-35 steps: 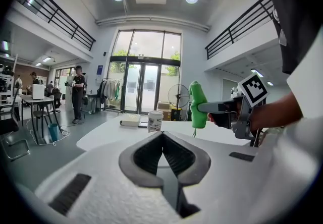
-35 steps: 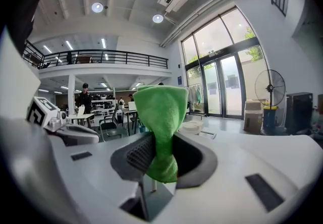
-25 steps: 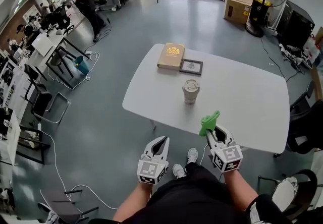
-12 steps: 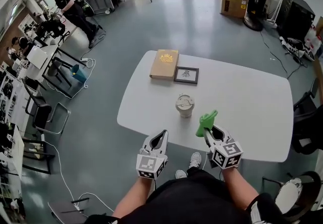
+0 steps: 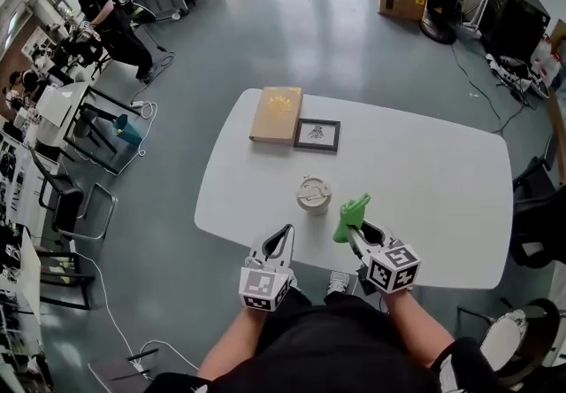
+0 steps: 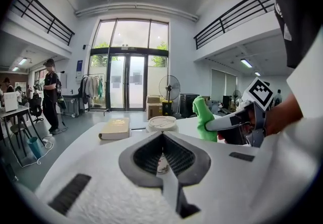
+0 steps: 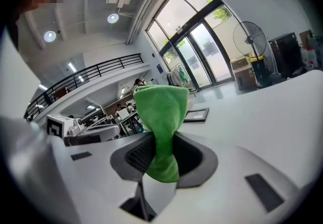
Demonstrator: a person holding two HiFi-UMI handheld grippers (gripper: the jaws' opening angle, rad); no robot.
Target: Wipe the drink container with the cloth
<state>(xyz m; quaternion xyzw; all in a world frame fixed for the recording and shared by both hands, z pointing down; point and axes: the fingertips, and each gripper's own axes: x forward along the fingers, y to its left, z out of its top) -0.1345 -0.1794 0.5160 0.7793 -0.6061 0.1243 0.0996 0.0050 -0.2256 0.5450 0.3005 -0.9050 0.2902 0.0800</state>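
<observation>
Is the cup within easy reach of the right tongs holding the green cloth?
Probably yes: the right tongs hold the cloth just right of the cup, with only bare table between them.

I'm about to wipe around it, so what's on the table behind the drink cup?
Behind the drink cup, a framed picture and a tan book lie flat side by side, apart from it. The table right behind its base is hidden.

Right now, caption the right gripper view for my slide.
Right gripper clamps a green cloth, with a framed picture on the white table behind.
</observation>
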